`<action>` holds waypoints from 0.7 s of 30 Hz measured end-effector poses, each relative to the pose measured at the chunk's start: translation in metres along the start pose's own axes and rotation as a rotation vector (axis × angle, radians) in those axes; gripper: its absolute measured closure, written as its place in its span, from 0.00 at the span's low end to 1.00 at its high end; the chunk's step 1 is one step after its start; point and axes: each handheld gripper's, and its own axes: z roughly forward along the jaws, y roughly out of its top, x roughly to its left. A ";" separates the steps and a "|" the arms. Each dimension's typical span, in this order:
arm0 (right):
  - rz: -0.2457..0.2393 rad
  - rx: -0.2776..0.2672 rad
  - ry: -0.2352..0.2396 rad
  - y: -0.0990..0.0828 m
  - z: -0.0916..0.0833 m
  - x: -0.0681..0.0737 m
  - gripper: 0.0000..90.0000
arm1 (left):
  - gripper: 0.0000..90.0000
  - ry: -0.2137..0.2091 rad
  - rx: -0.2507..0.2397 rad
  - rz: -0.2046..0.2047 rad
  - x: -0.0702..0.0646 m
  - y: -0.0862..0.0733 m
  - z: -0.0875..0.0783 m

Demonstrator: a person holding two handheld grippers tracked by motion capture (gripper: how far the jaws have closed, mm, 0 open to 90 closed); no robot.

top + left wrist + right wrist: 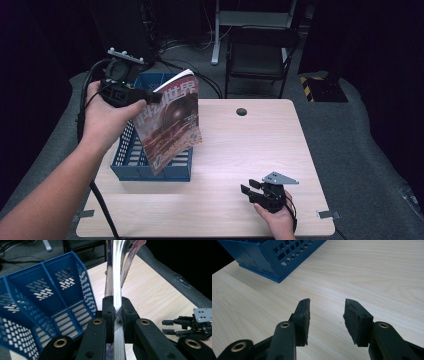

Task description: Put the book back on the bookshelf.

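A glossy red magazine (171, 122) hangs above the blue file rack (131, 150) at the table's left. My left gripper (154, 97) is shut on the magazine's upper edge; in the left gripper view the thin spine (116, 272) runs up between the two pads (109, 306). The rack's slotted compartments (50, 297) lie just left of the magazine there. My right gripper (251, 188) rests low near the table's front right, open with nothing between its fingers (303, 315). It also appears at the right edge of the left gripper view as the right gripper (168, 326).
The wooden table (250, 145) has a round cable hole (241, 111) near its far edge. A dark chair (257, 55) and a white stand (220, 30) are behind the table. Metal brackets (327, 214) sit at the front corners.
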 end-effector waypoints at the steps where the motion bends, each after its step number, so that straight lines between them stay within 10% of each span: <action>1: 0.007 -0.002 0.002 0.000 0.001 0.001 0.62 | 0.93 0.005 -0.004 -0.006 0.003 -0.001 -0.001; 21: -0.005 0.014 0.020 0.005 0.011 0.004 0.62 | 0.93 0.128 -0.017 -0.143 0.053 -0.027 -0.028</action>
